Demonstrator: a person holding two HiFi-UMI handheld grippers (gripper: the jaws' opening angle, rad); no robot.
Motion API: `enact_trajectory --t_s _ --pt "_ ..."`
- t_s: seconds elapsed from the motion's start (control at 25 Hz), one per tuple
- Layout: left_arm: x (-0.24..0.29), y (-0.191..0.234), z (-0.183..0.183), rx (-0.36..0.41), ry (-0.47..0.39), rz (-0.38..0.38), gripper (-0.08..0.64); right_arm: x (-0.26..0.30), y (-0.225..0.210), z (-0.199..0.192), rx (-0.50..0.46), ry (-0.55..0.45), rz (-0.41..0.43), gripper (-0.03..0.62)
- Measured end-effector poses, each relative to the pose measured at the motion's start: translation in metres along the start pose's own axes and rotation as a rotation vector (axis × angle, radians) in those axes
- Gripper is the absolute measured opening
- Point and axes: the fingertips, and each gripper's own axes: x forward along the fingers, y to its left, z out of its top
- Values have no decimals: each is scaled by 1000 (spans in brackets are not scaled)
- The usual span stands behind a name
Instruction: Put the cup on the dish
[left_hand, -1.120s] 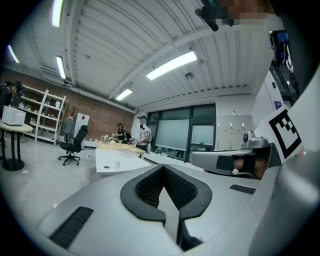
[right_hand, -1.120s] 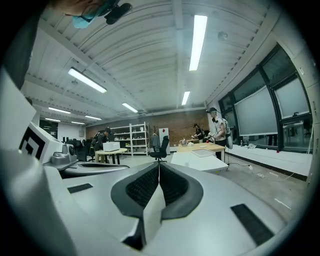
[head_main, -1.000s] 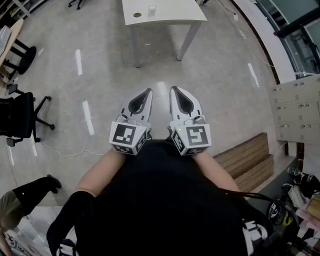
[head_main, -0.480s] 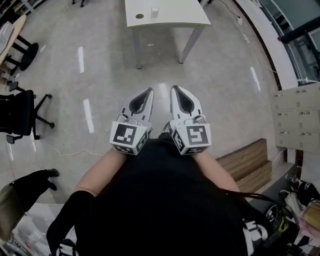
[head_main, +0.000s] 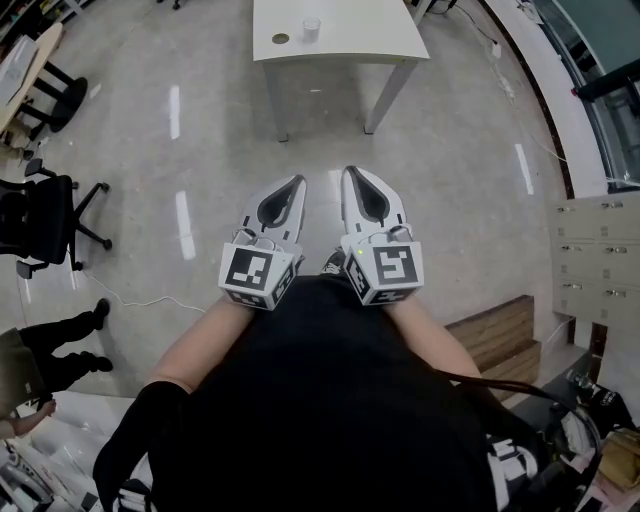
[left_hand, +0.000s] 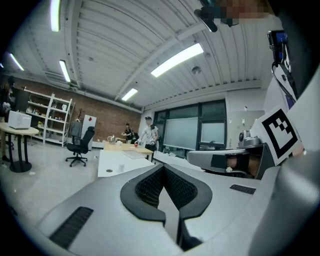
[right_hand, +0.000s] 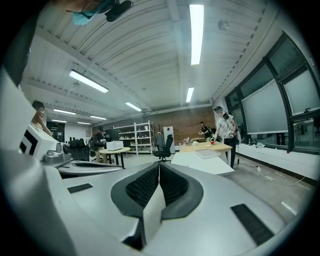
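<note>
head view, left edge: a bystander's legs (head_main: 45, 350) and a black chair (head_main: 35, 215) on the floor, both well clear of the route.

left gripper (head_main: 297, 181): held level in front of the torso, jaws clenched. its own view shows the pads meeting with nothing between them.

far end, top of frame: white table (head_main: 350, 45). dish (head_main: 280, 39) sits on it near the front-left corner. cup (head_main: 311, 27) stands upright just to the right of the dish, apart from it, not on it. both are untouched and well away from either gripper.

right gripper (head_main: 351, 176): beside the left one, same level pose, jaws clenched and empty in its own view.

right edge: wooden bench (head_main: 495, 335), drawer units (head_main: 600, 250) behind it.

change over the last second: the table has slid down the head view and more of its top and legs shows. the chair and bench have dropped toward the bottom. the grippers kept their place in front of the body. reading: the person is walking toward the table, arms carried along.

meaning for the task: approach only, no reach started. one gripper must open before it can take the cup. the move to the dish should be short.
</note>
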Motion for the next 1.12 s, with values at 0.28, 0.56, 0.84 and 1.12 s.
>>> enact_trajectory --t_s 0.28,0.56,0.84,1.12 --pt "37 -8 5 18 4 44 0 18 -34 4 1 -9 57 14" --pt "59 -23 4 18 7 76 0 17 -59 3 7 -8 88 14" --pt "76 -42 6 33 18 81 0 9 -81 4 26 -2 96 14" --pt "86 -35 2 8 31 83 0 18 -84 -3 31 28 103 14"
